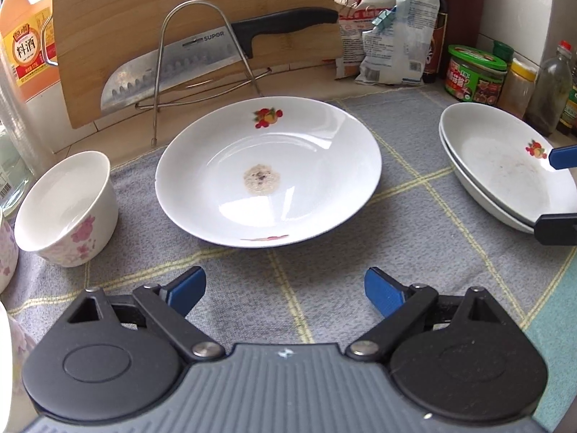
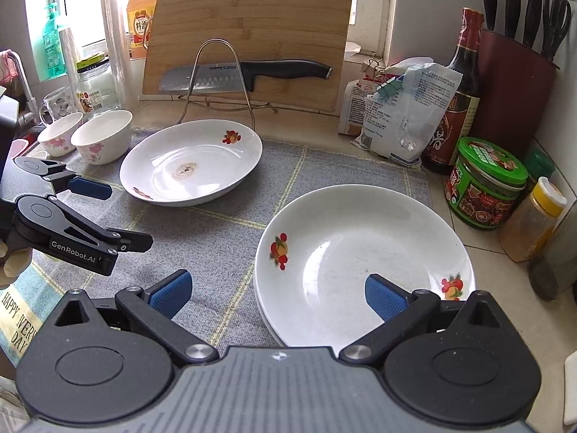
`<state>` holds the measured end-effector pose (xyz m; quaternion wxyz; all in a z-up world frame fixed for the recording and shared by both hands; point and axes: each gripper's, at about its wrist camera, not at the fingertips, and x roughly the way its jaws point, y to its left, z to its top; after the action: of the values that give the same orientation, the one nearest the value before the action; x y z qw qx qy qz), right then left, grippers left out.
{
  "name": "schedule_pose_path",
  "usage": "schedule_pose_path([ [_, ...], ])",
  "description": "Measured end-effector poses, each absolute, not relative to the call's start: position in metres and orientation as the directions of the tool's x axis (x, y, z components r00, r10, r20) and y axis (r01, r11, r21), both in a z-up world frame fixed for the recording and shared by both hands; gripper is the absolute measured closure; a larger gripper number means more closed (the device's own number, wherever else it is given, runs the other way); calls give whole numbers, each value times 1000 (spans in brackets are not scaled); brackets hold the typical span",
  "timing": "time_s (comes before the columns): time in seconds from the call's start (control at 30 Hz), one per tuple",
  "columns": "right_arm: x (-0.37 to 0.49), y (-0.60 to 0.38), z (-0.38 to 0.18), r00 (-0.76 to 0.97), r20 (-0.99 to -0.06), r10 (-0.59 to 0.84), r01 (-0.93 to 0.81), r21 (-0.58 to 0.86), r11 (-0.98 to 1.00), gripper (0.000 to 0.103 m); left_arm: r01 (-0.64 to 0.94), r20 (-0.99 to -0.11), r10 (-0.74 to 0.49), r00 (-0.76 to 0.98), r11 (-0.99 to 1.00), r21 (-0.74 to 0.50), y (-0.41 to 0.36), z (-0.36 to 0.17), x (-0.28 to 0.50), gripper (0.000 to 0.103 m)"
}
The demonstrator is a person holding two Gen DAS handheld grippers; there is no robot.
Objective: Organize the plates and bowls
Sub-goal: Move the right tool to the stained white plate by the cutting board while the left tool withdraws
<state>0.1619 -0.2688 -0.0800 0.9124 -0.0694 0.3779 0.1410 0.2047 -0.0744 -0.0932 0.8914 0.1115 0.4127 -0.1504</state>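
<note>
With both claws released, the left claw [image 1: 285, 290] faced the single stained plate [image 1: 268, 171] at 12 o'clock on the worktop's grey mat [image 1: 414, 252], the right claw [image 2: 277, 294] stood over the two-plate stack [image 2: 364, 263], and the next move, probably, called for gripping the single plate's near rim to stack it.

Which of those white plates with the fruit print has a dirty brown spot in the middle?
The single white fruit-print plate lying alone before the bamboo cutting board; the stacked white plates show no such spot.
</note>
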Motion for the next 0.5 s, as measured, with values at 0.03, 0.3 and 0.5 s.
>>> schedule_pose_path([
  [0.03,164,-266,-79,674,-711,201,-306,-21,952,0,359,-769,-175,615,930,76,-70,-95,208,8],
  [0.3,179,-233,-73,662,-725,190,-295,-19,955,0,418,-757,-272,594,908,2,-51,-104,222,3],
  [0.5,183,-215,-69,657,-738,155,-276,-45,960,0,462,-738,-306,602,887,9,-52,-107,234,0],
])
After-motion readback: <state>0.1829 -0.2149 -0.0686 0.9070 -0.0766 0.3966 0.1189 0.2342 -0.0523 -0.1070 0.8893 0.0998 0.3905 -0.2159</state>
